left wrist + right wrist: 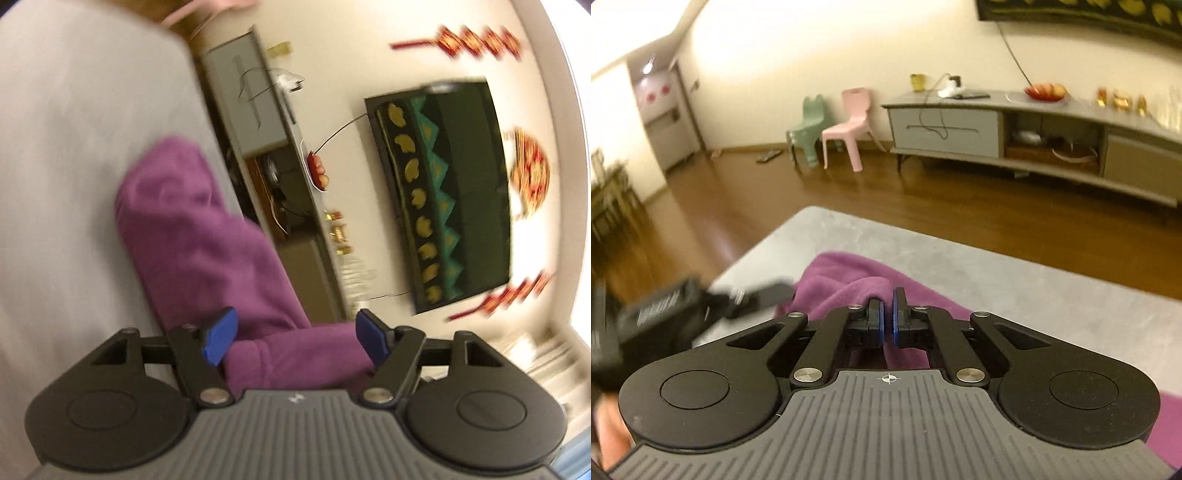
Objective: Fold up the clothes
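A purple fleece garment (pixel 849 277) lies on a pale grey padded surface (pixel 1034 295), with a wooden floor and a low grey media cabinet (pixel 1034 125) beyond. The right gripper (pixel 886 314) has its two blue-padded jaws drawn together, and a raised fold of the purple fabric sits bunched just ahead of and to the left of the tips; the cloth appears pinched there, though the contact itself is partly hidden. The left gripper (pixel 293 336) is seen in a heavily rolled, blurred view. Its jaws stand wide apart, with a thick roll of the same garment (pixel 192 229) lying between them, but the pads do not press on it. From the right wrist view, the left gripper (pixel 665 314) appears as a dark blur at the garment's left edge. To do this fold well, the left jaws should probably close on an edge or corner, not the thick middle of the roll. The right hand's pinch should be kept firm and lifted only enough to clear the surface. Both hands should carry the fabric over together, so that the layers land flat rather than bunching.
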